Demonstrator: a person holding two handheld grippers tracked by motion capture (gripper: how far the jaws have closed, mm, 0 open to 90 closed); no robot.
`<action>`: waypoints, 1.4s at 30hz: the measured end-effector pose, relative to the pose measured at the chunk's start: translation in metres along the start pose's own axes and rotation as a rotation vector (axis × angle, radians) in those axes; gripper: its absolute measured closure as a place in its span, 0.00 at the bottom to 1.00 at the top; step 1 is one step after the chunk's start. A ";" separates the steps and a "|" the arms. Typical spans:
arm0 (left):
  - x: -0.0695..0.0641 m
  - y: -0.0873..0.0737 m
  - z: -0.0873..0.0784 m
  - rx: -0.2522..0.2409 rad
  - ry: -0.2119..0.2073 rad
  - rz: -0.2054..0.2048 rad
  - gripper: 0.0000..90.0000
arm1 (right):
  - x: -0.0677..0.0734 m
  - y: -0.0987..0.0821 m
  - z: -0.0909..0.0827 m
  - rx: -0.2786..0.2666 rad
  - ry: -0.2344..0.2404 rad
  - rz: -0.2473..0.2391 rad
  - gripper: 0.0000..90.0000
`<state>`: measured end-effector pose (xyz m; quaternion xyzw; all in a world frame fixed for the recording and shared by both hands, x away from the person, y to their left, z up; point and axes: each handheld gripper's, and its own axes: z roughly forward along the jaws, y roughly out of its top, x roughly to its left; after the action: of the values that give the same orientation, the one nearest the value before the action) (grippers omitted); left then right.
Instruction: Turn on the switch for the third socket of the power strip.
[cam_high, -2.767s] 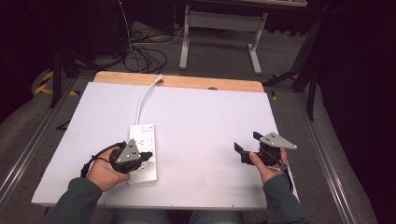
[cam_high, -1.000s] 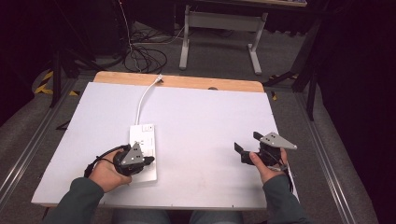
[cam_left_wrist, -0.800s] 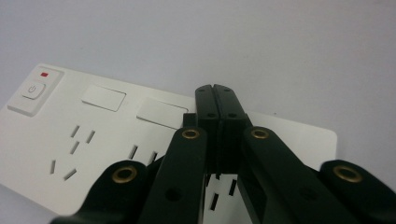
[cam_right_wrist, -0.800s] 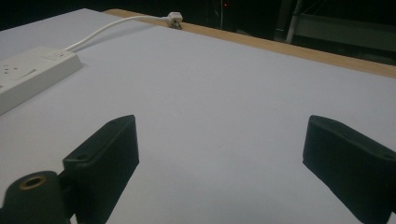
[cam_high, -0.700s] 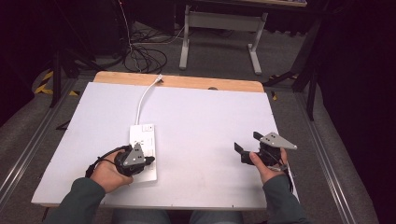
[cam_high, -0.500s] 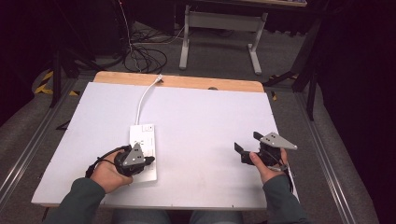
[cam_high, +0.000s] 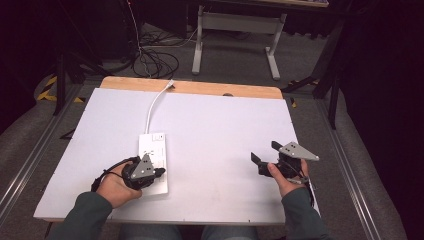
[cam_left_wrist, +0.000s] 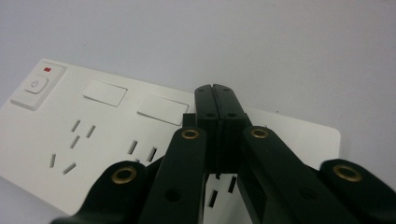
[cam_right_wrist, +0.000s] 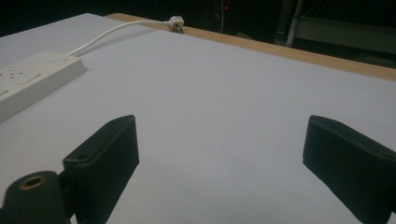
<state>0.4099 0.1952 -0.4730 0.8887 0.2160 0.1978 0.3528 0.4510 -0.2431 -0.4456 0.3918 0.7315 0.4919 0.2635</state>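
The left gripper (cam_high: 159, 172) sits over the near end of the power strip (cam_high: 152, 147), so that end's sockets are covered. In the left gripper view the strip's bottom runs off the frame. In the right gripper view, the strip's near end is cropped at the left edge. Cord (cam_high: 154, 102) plug's too small to make out.

The power strip (cam_high: 152, 159) is showing white, with a white cable (cam_high: 154, 102) and a small red mark (cam_left_wrist: 47, 69) beside its switch. The table (cam_high: 225, 130) is looking pale grey-white, with a light wooden strip along its far edge. Both grippers, left (cam_left_wrist: 216, 100) and right (cam_right_wrist: 219, 154), are showing black jaws; brass-coloured rivets are shining on them. The sleeves are dark green.
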 end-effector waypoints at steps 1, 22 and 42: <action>-0.001 0.000 -0.001 0.002 0.006 0.003 1.00 | 0.001 0.000 0.001 -0.003 0.003 0.000 0.12; 0.004 -0.003 -0.004 0.007 0.064 0.007 1.00 | 0.002 0.000 0.002 0.005 0.006 -0.006 0.12; 0.018 -0.001 -0.028 -0.181 0.166 -0.099 1.00 | 0.002 0.001 0.005 0.006 0.013 -0.002 0.12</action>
<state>0.4099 0.2204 -0.4509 0.8222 0.2694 0.2714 0.4217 0.4539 -0.2391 -0.4468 0.3888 0.7352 0.4919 0.2578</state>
